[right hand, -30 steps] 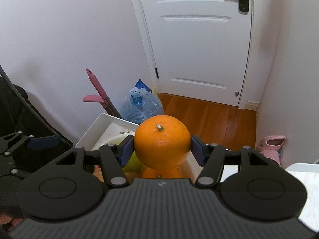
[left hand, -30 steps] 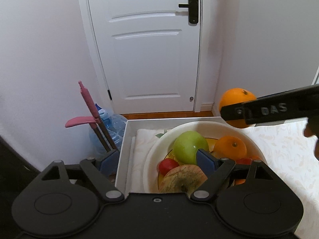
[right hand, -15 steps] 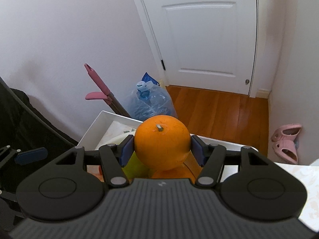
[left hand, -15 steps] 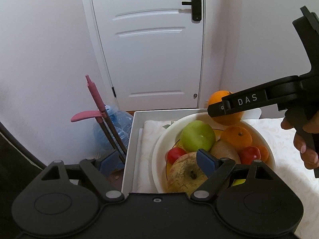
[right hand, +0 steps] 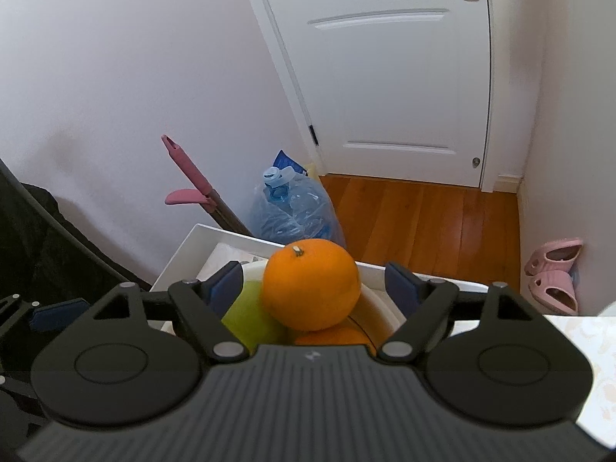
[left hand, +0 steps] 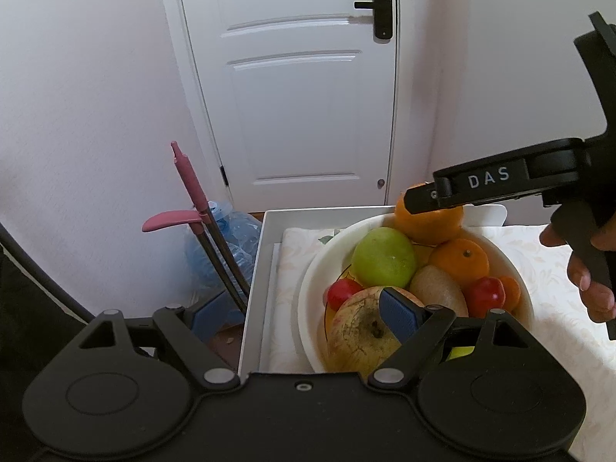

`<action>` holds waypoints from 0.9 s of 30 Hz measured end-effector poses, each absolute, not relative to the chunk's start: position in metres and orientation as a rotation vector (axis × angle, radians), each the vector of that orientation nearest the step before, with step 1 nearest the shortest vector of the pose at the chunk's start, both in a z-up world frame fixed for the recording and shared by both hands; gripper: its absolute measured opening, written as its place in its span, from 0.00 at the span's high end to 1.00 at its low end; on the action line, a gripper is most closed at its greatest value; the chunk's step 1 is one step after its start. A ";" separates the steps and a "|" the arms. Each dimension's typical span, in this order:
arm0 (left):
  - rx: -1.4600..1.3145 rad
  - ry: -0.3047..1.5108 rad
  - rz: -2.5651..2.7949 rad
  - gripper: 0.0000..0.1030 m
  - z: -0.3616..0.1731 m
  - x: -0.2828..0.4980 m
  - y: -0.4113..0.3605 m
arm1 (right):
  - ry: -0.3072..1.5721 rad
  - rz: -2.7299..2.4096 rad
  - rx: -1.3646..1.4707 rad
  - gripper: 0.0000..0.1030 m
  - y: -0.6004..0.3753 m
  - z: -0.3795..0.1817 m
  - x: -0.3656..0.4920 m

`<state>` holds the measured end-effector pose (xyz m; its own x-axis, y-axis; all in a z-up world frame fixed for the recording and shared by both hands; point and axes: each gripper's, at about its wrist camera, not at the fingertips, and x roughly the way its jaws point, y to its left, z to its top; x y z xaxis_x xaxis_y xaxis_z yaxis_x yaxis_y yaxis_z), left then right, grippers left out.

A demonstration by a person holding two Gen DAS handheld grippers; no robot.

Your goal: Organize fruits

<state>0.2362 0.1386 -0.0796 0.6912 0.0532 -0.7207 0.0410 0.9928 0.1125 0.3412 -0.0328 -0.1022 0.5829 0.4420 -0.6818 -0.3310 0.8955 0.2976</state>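
A white bowl (left hand: 308,292) on a white tray (left hand: 254,288) holds a green apple (left hand: 385,257), a large orange (left hand: 431,225), a smaller orange (left hand: 460,261), red fruits, a kiwi-like fruit and a yellowish apple (left hand: 362,335). My right gripper (right hand: 313,283) is open, its pads (right hand: 398,281) apart from the large orange (right hand: 312,283), which rests on the fruit pile between them. It shows from the side in the left wrist view (left hand: 481,184). My left gripper (left hand: 300,312) is open and empty, its right pad over the yellowish apple, left pad beyond the tray's edge.
A white door (left hand: 300,84) stands behind. A pink-handled mop (left hand: 192,192) and a blue water jug (left hand: 227,238) stand on the floor left of the tray. Pink slippers (right hand: 554,273) lie on the wooden floor. A patterned tablecloth (left hand: 558,300) covers the table at right.
My right gripper lowered the large orange onto the fruit pile in the bowl and opened, letting it go. My left gripper drew back slightly and stayed open.
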 end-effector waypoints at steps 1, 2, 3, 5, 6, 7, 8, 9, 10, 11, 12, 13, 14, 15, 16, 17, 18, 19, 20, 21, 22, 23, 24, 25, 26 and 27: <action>0.123 0.807 0.007 0.14 -0.078 0.235 0.139 | 0.832 0.449 0.145 0.07 -0.034 -0.100 0.339; 0.123 0.804 0.006 0.14 -0.077 0.234 0.139 | 0.829 0.446 0.147 0.07 -0.035 -0.098 0.337; 0.122 0.801 0.005 0.14 -0.075 0.232 0.139 | 0.825 0.442 0.151 0.07 -0.037 -0.095 0.334; 0.118 0.796 0.004 0.14 -0.070 0.229 0.138 | 0.812 0.432 0.154 0.07 -0.041 -0.087 0.327; 0.117 0.791 0.002 0.14 -0.067 0.227 0.137 | 0.804 0.424 0.151 0.07 -0.043 -0.082 0.322; 0.114 0.785 0.001 0.14 -0.063 0.224 0.136 | 0.794 0.416 0.147 0.07 -0.046 -0.076 0.316; 0.111 0.779 0.000 0.14 -0.060 0.222 0.135 | 0.785 0.408 0.143 0.07 -0.049 -0.071 0.311; 0.106 0.772 -0.002 0.14 -0.056 0.219 0.134 | 0.774 0.401 0.138 0.07 -0.053 -0.064 0.304; 0.103 0.764 -0.005 0.14 -0.051 0.215 0.131 | 0.763 0.393 0.134 0.07 -0.057 -0.056 0.297; 0.103 0.755 -0.006 0.14 -0.047 0.211 0.129 | 0.755 0.387 0.131 0.07 -0.060 -0.051 0.291; 0.103 0.745 -0.005 0.14 -0.043 0.207 0.127 | 0.744 0.379 0.126 0.07 -0.065 -0.044 0.283; 0.101 0.734 -0.004 0.14 -0.038 0.202 0.124 | 0.735 0.373 0.121 0.07 -0.069 -0.038 0.276; 0.099 0.726 -0.004 0.14 -0.033 0.198 0.121 | 0.725 0.364 0.115 0.07 -0.075 -0.031 0.266; 0.094 0.716 -0.004 0.14 -0.028 0.193 0.118 | 0.719 0.356 0.111 0.07 -0.080 -0.025 0.259; 0.089 0.708 -0.004 0.14 -0.023 0.187 0.114 | 0.712 0.348 0.108 0.07 -0.085 -0.020 0.249; 0.086 0.702 -0.007 0.14 -0.018 0.182 0.111 | 0.706 0.341 0.106 0.07 -0.091 -0.014 0.240; 0.082 0.694 -0.008 0.14 -0.012 0.175 0.106 | 0.703 0.334 0.104 0.07 -0.096 -0.009 0.231; 0.079 0.688 -0.008 0.14 -0.006 0.169 0.103 | 0.699 0.324 0.102 0.07 -0.103 -0.003 0.222; 0.075 0.680 -0.013 0.14 0.000 0.162 0.099 | 0.694 0.316 0.101 0.07 -0.108 0.002 0.213; 0.073 0.673 -0.017 0.14 0.006 0.154 0.095 | 0.690 0.308 0.101 0.07 -0.115 0.007 0.203; 0.073 0.663 -0.020 0.14 0.012 0.146 0.090 | 0.686 0.297 0.100 0.07 -0.122 0.012 0.191; 0.074 0.656 -0.023 0.14 0.017 0.139 0.086 | 0.682 0.287 0.096 0.07 -0.129 0.016 0.181; 0.076 0.649 -0.026 0.14 0.022 0.131 0.082 | 0.678 0.274 0.091 0.07 -0.136 0.020 0.170; 0.076 0.641 -0.028 0.14 0.028 0.122 0.078 | 0.674 0.259 0.082 0.07 -0.142 0.024 0.159; 0.076 0.635 -0.028 0.14 0.032 0.115 0.074 | 0.675 0.247 0.071 0.07 -0.148 0.027 0.150; 0.074 0.630 -0.026 0.14 0.036 0.108 0.071 | 0.675 0.232 0.060 0.06 -0.153 0.031 0.140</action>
